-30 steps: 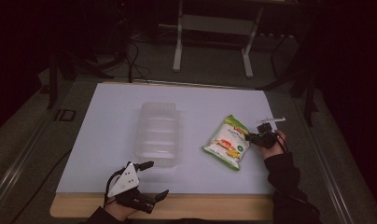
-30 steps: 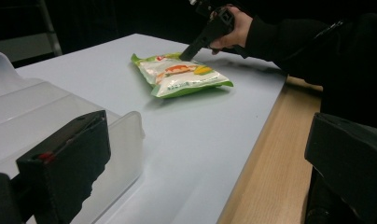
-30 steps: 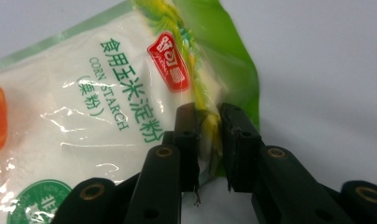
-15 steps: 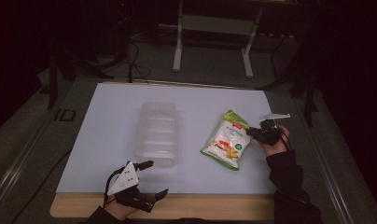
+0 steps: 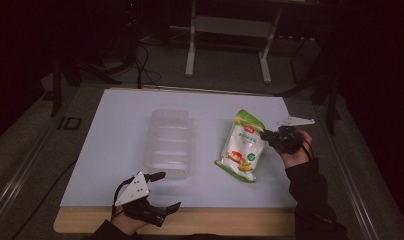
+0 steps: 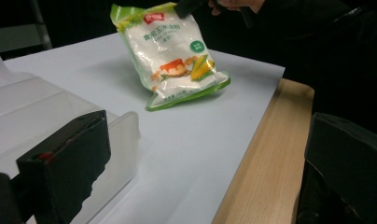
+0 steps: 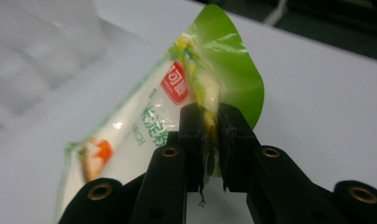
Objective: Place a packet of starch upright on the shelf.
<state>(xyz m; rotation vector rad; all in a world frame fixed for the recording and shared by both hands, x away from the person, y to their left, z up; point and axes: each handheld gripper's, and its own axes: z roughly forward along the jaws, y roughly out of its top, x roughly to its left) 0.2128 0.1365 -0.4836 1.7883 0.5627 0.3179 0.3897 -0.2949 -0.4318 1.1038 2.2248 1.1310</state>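
2 grippers | R fingers (image 7: 210, 135) clamp snack bag (image 5: 242, 145) edge | L fingers (image 5: 162, 191) apart, nothing held

Left hand-held gripper (image 5: 162, 197): black body, two blocky black jaws, grey three-cornered plate on top dotted with small holes, thin black cable looped alongside. Right hand-held gripper (image 7: 209, 140): black jaws with brass-ringed screw holes, pale plate above. Person: dark long sleeves at both wrists.
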